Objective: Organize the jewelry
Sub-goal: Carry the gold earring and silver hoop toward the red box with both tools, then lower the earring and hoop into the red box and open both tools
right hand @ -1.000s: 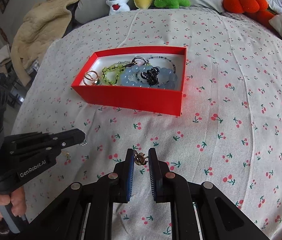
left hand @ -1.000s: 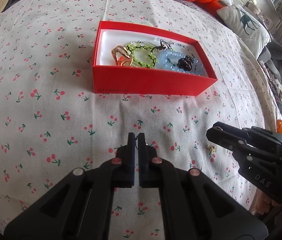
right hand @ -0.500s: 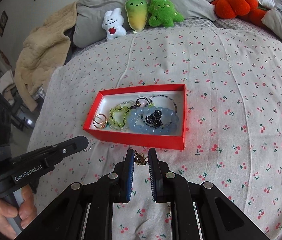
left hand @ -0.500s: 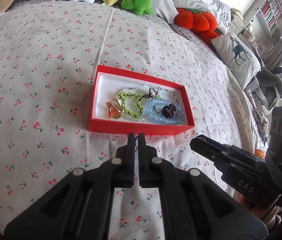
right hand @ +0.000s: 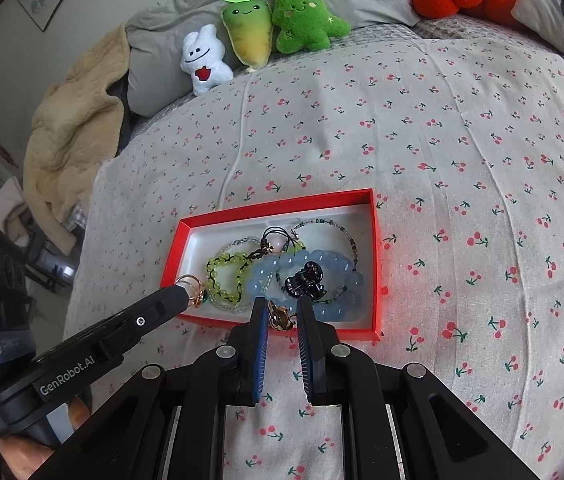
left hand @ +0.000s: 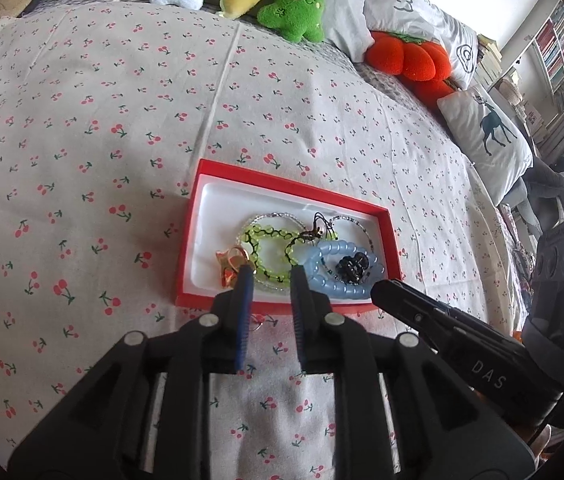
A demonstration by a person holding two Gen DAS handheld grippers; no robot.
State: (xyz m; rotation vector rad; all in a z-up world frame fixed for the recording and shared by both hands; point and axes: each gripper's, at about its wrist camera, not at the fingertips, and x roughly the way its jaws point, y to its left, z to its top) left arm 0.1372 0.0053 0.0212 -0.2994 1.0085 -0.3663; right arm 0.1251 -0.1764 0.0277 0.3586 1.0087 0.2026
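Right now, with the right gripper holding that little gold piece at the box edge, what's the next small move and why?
Probably ease the right gripper slightly forward over the red box, then open. Its jaws pinch a small gold piece right at the near wall, not yet clearly over the white floor, where the blue bead bracelet already lies.

Matt red cardboard box [left hand: 282, 190] with white lining; glossy blue bead bracelet [right hand: 344, 300]; cherry-print cotton bedsheet [right hand: 482, 160]; fuzzy plush toys [right hand: 302, 16].

A red box [left hand: 186, 240] with a white lining holds a pale blue bead bracelet [left hand: 338, 286], a yellow-green one [left hand: 270, 240] and a black clip [right hand: 306, 282]; the bedsheet [left hand: 122, 120] is cream with red cherries.
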